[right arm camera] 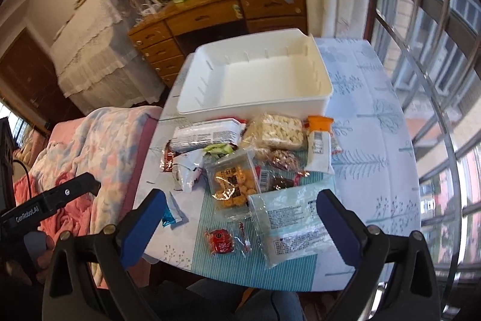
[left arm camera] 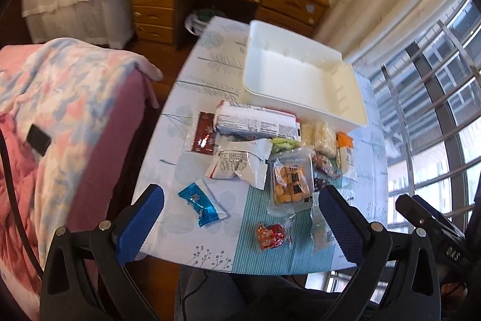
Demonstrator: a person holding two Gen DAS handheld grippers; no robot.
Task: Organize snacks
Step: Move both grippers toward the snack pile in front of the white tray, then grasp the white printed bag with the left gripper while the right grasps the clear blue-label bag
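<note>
one white bin (right arm camera: 326, 86), two open tongs (left arm camera: 240, 218) (right arm camera: 240, 218)

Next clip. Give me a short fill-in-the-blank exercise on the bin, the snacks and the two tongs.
1. The white bin on the table holds ____ snacks.
2. Both the left tongs and the right tongs are ____.
3. The small round candy near the table's front edge has a ____ wrapper.

Missing words: no; open; red
</note>
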